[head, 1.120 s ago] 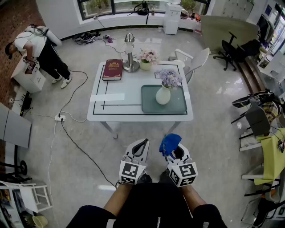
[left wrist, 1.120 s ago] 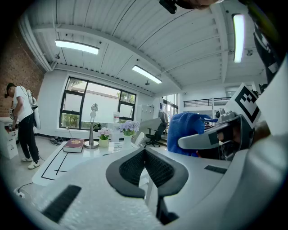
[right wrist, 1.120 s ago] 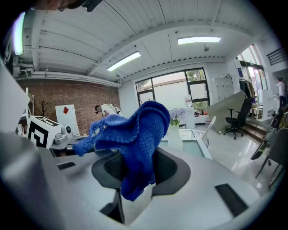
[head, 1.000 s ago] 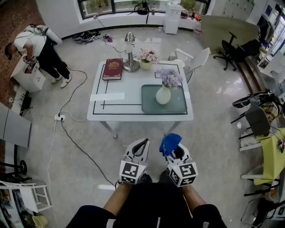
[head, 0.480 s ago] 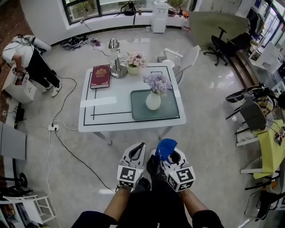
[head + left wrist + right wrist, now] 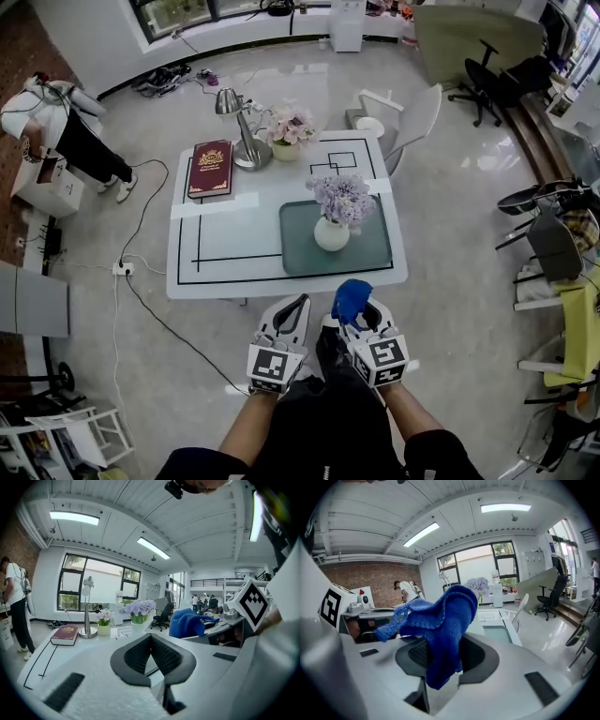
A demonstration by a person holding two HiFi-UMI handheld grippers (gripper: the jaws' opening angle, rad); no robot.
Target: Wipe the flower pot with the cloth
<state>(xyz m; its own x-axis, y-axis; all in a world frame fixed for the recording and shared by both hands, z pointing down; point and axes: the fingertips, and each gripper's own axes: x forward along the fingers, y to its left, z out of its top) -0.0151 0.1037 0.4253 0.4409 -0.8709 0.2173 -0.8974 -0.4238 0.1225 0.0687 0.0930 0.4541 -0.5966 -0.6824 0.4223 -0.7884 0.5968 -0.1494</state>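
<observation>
**While the cloth sat clamped in the right gripper, the flower pot stood apart on the table**

As both grippers were held low in front of the person, short of the table's near edge, the white table (image 6: pixel 234 253) lay ahead of them and carried every other item. A grey-green tray (image 6: pixel 300 255) occupied its near right portion. The flower pot (image 6: pixel 331 234), white with purple blooms, stood upright on that tray, beyond both sets of jaws and touching neither. In the left gripper view the pot (image 6: pixel 137 627) appeared small, past the jaw tips. In the right gripper view only its blooms showed above the cloth; the pot body was hidden behind it.

The left gripper (image 6: pixel 299 304) had its jaws closed tip to tip, with nothing between them, as its own view confirmed (image 6: pixel 151 638). The right gripper (image 6: pixel 363 322) had its jaws closed on the blue cloth (image 6: pixel 350 298). In the right gripper view the cloth (image 6: pixel 440 618) rose in a bunch above the jaws, one end trailing to the left, and covered the jaw tips.

At the far side of the table lay a red book (image 6: pixel 211 156), beside it a metal lamp (image 6: pixel 251 150) and a smaller pot of pink flowers (image 6: pixel 287 133). A person (image 6: pixel 56 117) stood bent over at the room's far left, cut partly by the picture's edge.
</observation>
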